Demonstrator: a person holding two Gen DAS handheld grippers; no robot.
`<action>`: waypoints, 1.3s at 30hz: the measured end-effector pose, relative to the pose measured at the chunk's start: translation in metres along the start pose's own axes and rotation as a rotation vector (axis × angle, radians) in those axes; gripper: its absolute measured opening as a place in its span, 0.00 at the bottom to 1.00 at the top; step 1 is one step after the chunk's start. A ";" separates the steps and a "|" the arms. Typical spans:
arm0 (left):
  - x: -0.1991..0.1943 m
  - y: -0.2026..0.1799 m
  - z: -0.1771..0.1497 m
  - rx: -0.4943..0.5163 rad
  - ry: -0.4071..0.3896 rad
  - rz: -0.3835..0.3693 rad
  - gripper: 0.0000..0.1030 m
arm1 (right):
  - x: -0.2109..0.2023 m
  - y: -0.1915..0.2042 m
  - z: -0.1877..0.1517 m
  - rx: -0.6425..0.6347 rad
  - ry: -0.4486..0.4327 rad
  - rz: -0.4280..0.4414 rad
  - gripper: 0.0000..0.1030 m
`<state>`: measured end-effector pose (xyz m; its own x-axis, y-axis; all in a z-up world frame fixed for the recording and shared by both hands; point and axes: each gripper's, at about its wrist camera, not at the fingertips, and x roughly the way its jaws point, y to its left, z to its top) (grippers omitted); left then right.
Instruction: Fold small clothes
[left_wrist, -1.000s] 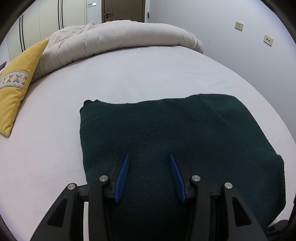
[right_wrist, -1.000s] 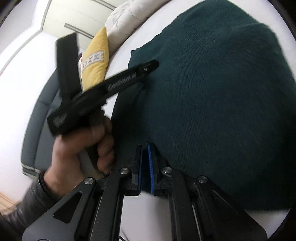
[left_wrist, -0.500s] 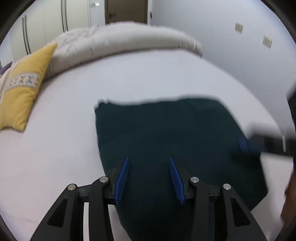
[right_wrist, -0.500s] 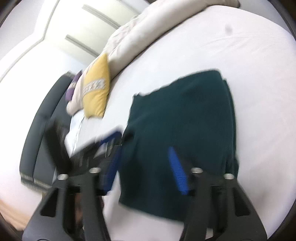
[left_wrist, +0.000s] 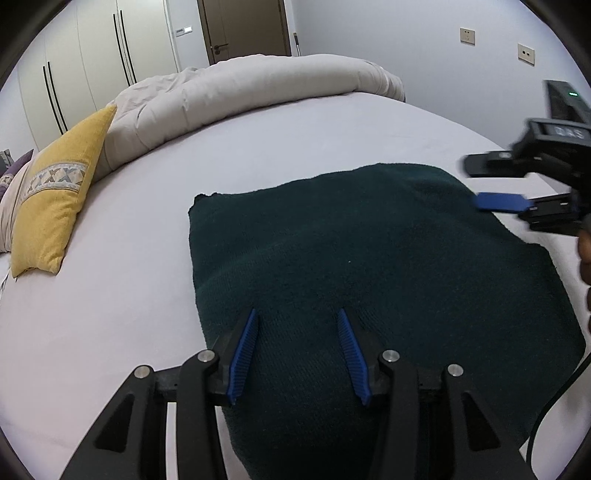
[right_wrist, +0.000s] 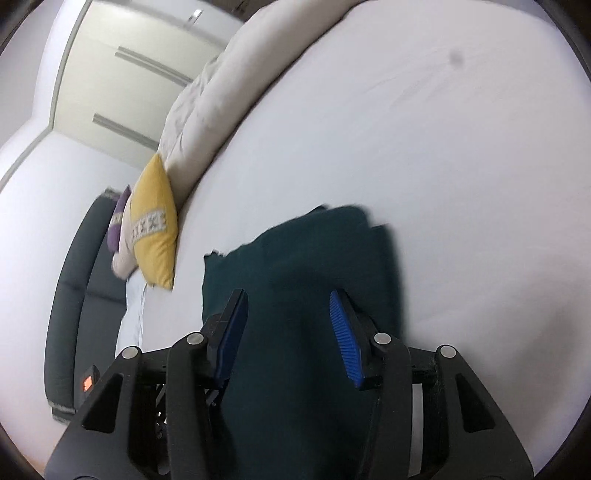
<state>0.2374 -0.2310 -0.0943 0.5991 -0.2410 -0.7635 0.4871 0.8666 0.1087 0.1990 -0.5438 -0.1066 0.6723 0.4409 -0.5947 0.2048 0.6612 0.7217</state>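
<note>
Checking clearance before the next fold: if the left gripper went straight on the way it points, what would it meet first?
Most likely the dark green garment, lying directly ahead of the open left gripper on the bed; depth is hard to judge.

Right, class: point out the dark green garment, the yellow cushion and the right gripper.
dark green garment (left_wrist: 351, 258): left wrist view, middle of the knit.
yellow cushion (left_wrist: 55, 192): left wrist view, patterned band.
right gripper (right_wrist: 288, 332): right wrist view, between the fingertips.

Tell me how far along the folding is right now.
Done: the dark green garment lies on the bed as a compact rectangle, apparently already folded. In hand: nothing; the left tool and right tool are both open above it, the right one's jaws having just been closing a little. Left: whether another fold is needed is unclear.
</note>
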 end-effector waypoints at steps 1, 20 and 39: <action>0.000 0.000 0.000 0.000 -0.001 0.000 0.48 | -0.013 -0.001 0.000 -0.013 -0.038 -0.046 0.46; -0.004 0.000 -0.005 -0.026 -0.042 -0.042 0.48 | -0.040 -0.002 -0.055 -0.131 0.109 -0.141 0.63; 0.004 0.088 -0.024 -0.557 0.099 -0.322 0.72 | -0.019 0.008 -0.067 -0.161 0.173 -0.178 0.48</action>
<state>0.2680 -0.1456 -0.1031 0.4034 -0.5084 -0.7608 0.2142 0.8608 -0.4617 0.1398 -0.5062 -0.1130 0.5021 0.3965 -0.7685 0.1839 0.8194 0.5429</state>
